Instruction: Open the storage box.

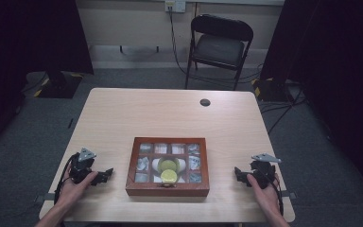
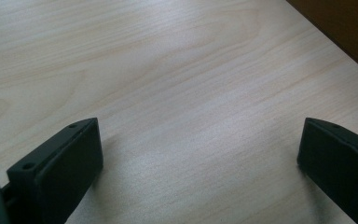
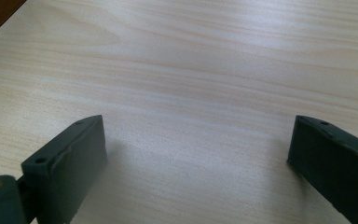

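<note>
Nearest, the left gripper (image 1: pixel 105 175) and right gripper (image 1: pixel 238 173) are held low on the bench (image 1: pixel 170 113), jaws spread wide, nothing gripped. Between them, about equally near each, the wooden box (image 1: pixel 168 188) is set (glass lid closed), long axis running left-right.

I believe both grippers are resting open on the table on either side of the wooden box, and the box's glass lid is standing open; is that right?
Not quite: the wooden box is closed, its glass lid lying flat over the compartments, as the high view shows. The rest holds: the left gripper and right gripper rest open on the table, one on each side of the box.
</note>
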A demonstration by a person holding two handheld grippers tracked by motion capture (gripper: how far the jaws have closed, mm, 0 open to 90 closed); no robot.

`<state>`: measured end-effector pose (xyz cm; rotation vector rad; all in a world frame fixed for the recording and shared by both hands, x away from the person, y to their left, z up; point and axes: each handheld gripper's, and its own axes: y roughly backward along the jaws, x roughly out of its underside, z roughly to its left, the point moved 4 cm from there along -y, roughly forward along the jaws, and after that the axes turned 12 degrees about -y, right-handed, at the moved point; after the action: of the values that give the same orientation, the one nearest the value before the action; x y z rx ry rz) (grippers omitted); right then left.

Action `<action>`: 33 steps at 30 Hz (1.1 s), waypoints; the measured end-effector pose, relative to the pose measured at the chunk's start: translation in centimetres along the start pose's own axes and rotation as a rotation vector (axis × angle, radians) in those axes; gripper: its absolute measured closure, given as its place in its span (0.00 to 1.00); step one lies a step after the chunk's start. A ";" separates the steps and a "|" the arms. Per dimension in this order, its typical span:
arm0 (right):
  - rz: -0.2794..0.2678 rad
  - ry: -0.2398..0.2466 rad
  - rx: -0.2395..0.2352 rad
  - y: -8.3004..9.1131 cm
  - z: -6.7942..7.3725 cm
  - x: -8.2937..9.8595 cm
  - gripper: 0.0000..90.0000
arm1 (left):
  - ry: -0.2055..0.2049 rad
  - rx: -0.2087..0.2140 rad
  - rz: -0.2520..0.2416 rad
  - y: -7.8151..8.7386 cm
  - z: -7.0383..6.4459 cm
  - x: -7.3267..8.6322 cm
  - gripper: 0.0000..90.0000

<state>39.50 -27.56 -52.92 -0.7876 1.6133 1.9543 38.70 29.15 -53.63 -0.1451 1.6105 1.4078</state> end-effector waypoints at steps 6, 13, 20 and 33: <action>-0.001 -0.002 0.004 0.0 0.0 0.0 0.04 | 0.002 -0.003 0.001 0.0 0.0 0.0 0.00; -0.002 0.005 -0.001 0.1 -0.1 0.1 0.04 | -0.007 0.002 0.009 0.3 0.1 0.0 0.05; 0.008 0.038 -0.037 0.3 -0.4 0.2 0.04 | -0.002 -0.006 0.019 0.8 0.3 -0.1 0.18; 0.011 0.051 -0.048 0.3 -0.4 0.2 0.04 | -0.016 -0.006 -0.050 2.5 -0.4 -1.6 0.24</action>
<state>39.17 -28.04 -52.91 -0.8554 1.6090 2.0024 37.78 28.81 -50.80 -0.1761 1.5787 1.3721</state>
